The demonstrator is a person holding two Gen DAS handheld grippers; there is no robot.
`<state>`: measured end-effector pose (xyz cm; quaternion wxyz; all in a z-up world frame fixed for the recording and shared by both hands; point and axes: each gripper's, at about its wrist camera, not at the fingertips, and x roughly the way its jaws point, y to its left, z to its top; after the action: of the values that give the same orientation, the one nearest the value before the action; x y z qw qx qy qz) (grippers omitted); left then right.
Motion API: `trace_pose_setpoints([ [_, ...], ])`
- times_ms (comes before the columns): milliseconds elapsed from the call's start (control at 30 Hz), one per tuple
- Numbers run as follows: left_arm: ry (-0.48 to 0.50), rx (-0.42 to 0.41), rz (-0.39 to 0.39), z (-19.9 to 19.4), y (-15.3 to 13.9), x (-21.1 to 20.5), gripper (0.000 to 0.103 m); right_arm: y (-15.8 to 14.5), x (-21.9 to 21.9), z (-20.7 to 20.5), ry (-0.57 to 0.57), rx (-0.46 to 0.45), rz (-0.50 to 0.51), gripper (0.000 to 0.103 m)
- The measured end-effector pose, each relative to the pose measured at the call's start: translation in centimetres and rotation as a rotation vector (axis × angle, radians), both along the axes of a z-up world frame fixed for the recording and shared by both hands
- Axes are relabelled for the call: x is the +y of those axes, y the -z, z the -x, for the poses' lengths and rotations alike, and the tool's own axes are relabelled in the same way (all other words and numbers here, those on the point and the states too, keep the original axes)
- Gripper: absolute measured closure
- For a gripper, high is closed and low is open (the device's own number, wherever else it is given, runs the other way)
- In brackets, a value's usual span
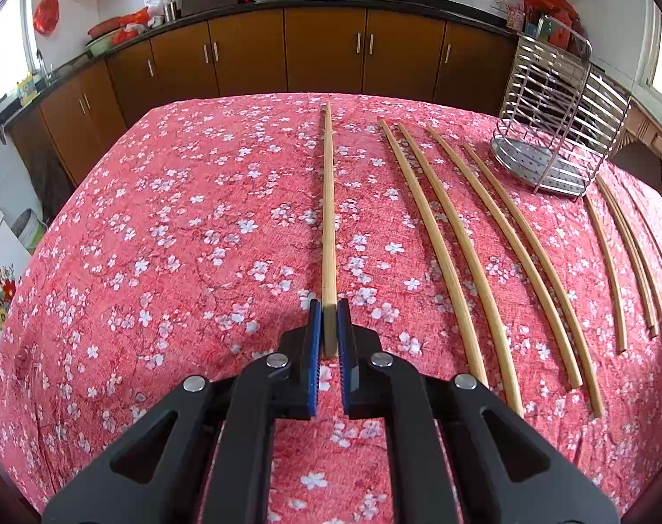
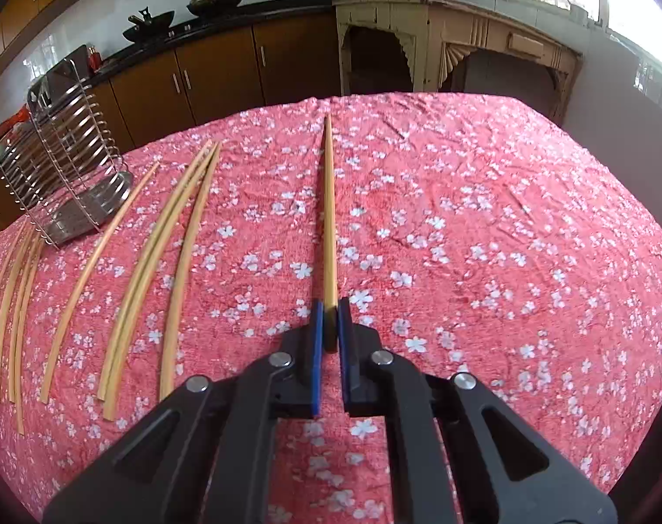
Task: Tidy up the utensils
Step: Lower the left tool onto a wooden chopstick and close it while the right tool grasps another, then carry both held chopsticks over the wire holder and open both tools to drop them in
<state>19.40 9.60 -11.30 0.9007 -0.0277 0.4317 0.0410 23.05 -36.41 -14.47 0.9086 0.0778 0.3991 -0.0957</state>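
Note:
My left gripper (image 1: 329,310) is shut on the near end of a wooden chopstick (image 1: 329,201) that points straight away over the red floral tablecloth (image 1: 178,240). My right gripper (image 2: 329,310) is shut on the near end of another wooden chopstick (image 2: 329,218), held the same way. Several more chopsticks lie loose on the cloth, to the right in the left wrist view (image 1: 449,253) and to the left in the right wrist view (image 2: 156,257). A steel wire utensil holder (image 1: 549,118) stands at the far right in the left wrist view and at the far left in the right wrist view (image 2: 64,153).
The table's far edge drops off toward brown kitchen cabinets (image 1: 322,48) with woks on the black counter. A cream side table (image 2: 453,39) stands beyond the table in the right wrist view. Bare cloth lies left of the left gripper and right of the right gripper.

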Motion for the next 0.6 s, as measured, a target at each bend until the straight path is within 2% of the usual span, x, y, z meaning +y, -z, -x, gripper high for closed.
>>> trace_pose_setpoints([
  [133,0.0,-0.065,-0.012,1.2,-2.1,0.2,0.096,-2.6,0.1,1.6,-0.002,-0.087,0.039,0.095],
  [300,-0.009,-0.193,-0.023,2.5,-5.7,0.6,0.096,-6.9,0.5,3.2,-0.008,-0.228,0.09,0.095],
  [433,-0.028,-0.303,0.004,3.1,-9.2,1.3,0.096,-9.9,0.3,3.7,-0.011,-0.319,0.115,0.095],
  [600,-0.047,-0.387,0.02,2.4,-12.3,1.9,0.096,-13.0,0.1,3.4,-0.004,-0.401,0.135,0.095],
])
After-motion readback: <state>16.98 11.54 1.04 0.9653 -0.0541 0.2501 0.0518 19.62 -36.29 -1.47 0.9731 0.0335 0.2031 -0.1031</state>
